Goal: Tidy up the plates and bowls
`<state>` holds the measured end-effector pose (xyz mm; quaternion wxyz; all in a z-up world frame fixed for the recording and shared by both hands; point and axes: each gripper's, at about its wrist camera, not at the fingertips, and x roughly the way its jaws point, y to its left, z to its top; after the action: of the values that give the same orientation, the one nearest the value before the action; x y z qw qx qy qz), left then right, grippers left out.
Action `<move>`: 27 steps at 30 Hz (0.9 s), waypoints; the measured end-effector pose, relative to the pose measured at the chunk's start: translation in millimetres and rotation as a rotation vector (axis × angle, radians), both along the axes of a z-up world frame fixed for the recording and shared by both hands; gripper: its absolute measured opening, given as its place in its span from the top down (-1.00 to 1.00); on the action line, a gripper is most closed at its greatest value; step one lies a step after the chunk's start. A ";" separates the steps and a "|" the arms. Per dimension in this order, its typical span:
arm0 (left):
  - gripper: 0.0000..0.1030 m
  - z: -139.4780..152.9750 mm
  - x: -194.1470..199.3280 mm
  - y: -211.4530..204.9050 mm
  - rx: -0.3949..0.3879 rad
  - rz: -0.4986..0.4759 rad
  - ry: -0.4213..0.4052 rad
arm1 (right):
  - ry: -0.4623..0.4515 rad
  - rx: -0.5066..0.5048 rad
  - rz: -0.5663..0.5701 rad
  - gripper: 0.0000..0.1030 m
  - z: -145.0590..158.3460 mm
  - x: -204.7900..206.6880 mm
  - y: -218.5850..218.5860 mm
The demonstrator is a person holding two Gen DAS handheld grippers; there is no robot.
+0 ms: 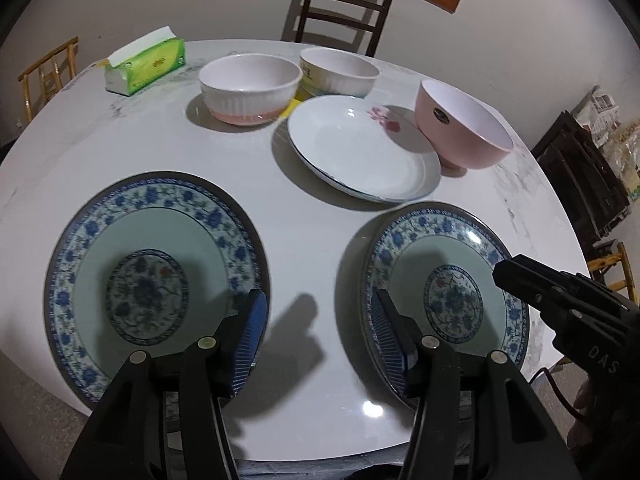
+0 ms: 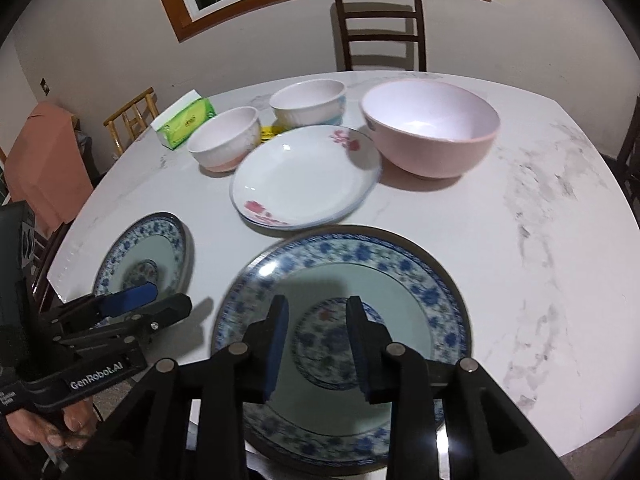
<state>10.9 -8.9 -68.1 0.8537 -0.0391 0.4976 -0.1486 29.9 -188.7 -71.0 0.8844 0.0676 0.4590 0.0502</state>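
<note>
Right wrist view: all bowls & plates on counter [image 2: 540,240] look empty. Right gripper [image 2: 316,344] fingers partly open above blue plate [image 2: 420,280], holding nothing; left gripper [image 1: 320,344] half open, empty.

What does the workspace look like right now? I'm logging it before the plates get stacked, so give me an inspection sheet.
Surface: white marble table.
Job's things: two blue floral plates; white plate; pink bowl; two ribbed bowls.
Clutter: tissue pack; small yellow item between the ribbed bowls.
Grippers: left gripper open, empty; right gripper open, empty, over a blue plate.
Cables: dark lead beside right tool.
Surroundings: chairs, window.
</note>
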 end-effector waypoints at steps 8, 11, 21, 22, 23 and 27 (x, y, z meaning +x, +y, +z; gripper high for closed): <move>0.02 -6.4 0.0 -9.9 0.004 -0.019 0.004 | 0.029 0.033 -0.021 0.41 -13.4 -5.6 -18.8; 0.02 -8.7 0.7 -10.3 0.014 -0.021 0.004 | 0.034 0.018 -0.030 0.41 -15.0 -6.9 -22.6; 0.01 -16.9 3.3 -15.2 0.021 -0.053 0.014 | 0.052 -0.020 -0.047 0.41 -21.1 -10.4 -42.1; 0.01 -17.2 3.2 -16.6 0.019 -0.058 0.011 | 0.054 -0.020 -0.052 0.41 -21.8 -10.4 -44.8; 0.01 -17.6 3.2 -17.5 0.018 -0.062 0.011 | 0.052 -0.018 -0.061 0.41 -22.2 -10.6 -48.4; 0.01 -21.3 4.4 -20.2 0.006 -0.073 0.020 | 0.048 -0.015 -0.080 0.41 -22.7 -10.4 -58.8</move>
<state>15.3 -29.0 -89.4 0.8429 -0.0199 0.5075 -0.1777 19.5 -247.5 -93.7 0.8751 0.0806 0.4772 0.0098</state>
